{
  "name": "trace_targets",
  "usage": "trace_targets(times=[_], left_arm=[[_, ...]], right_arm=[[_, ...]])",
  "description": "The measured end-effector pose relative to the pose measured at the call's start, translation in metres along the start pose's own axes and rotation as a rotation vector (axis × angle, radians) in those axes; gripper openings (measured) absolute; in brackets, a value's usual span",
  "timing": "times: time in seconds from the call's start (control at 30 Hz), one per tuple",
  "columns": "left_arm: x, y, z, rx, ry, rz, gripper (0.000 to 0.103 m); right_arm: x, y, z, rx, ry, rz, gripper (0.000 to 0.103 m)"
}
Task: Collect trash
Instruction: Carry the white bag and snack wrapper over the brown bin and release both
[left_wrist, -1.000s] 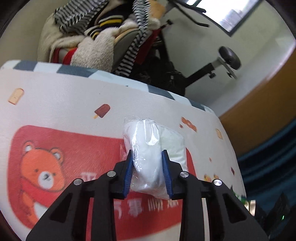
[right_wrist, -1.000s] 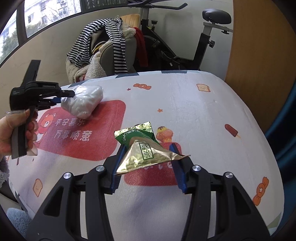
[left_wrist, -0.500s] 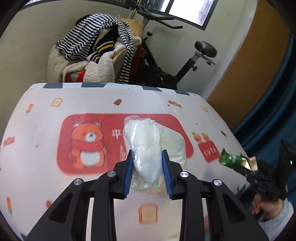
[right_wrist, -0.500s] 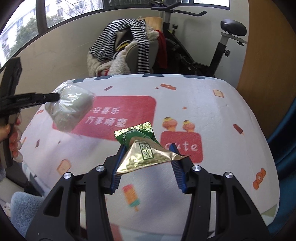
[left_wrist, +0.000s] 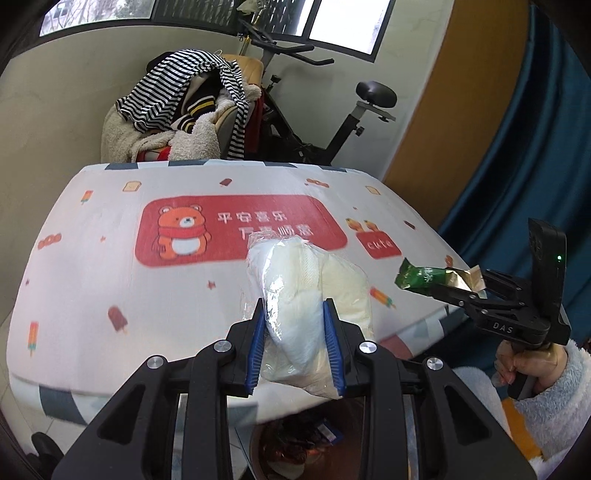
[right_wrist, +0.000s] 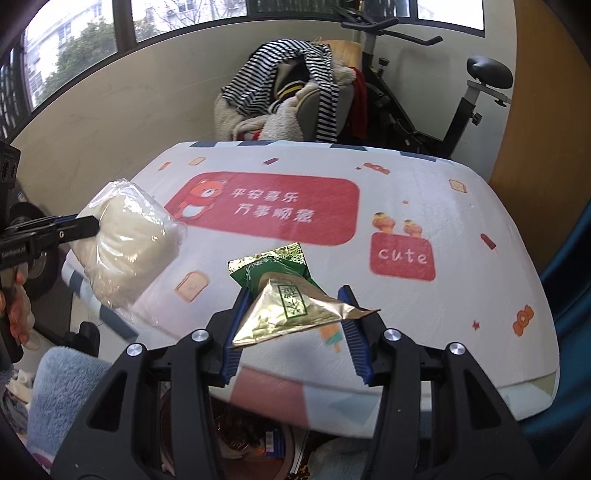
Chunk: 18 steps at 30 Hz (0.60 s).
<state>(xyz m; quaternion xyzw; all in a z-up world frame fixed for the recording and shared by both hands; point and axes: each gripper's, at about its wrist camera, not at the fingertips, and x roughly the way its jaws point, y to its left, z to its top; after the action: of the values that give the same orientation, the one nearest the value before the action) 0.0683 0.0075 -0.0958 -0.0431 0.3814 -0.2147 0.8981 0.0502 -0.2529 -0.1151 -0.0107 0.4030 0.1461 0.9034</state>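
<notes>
Left wrist view: left gripper (left_wrist: 295, 338) clamping plastic bag (left_wrist: 308, 295) above table (left_wrist: 92, 258).

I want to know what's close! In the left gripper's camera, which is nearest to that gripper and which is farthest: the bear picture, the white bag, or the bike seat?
1. White bag: clamped in the left gripper.
2. Bear picture: on the tabletop, ahead and left.
3. Bike seat: past the table's far edge, upper right.
</notes>
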Motion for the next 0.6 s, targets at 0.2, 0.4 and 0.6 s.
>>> trace_targets(times=[0.2,0.4,0.6], left_arm=[[-0.023,-0.005,-0.031,-0.012,-0.01,0.008,0.029],[-0.035,-0.005,-0.058,-0.018,-0.002,0.017,0.029],[-0.039,-0.004,-0.077,-0.02,0.014,0.029,0.029]], right_arm=[[-0.013,0.024,-0.027,-0.036,0.058,0.052,0.049],[-0.006,0.049,-0.065,-0.091,0.197,0.134,0.049],[0.015,0.062,-0.083,-0.095,0.304,0.173,0.049]])
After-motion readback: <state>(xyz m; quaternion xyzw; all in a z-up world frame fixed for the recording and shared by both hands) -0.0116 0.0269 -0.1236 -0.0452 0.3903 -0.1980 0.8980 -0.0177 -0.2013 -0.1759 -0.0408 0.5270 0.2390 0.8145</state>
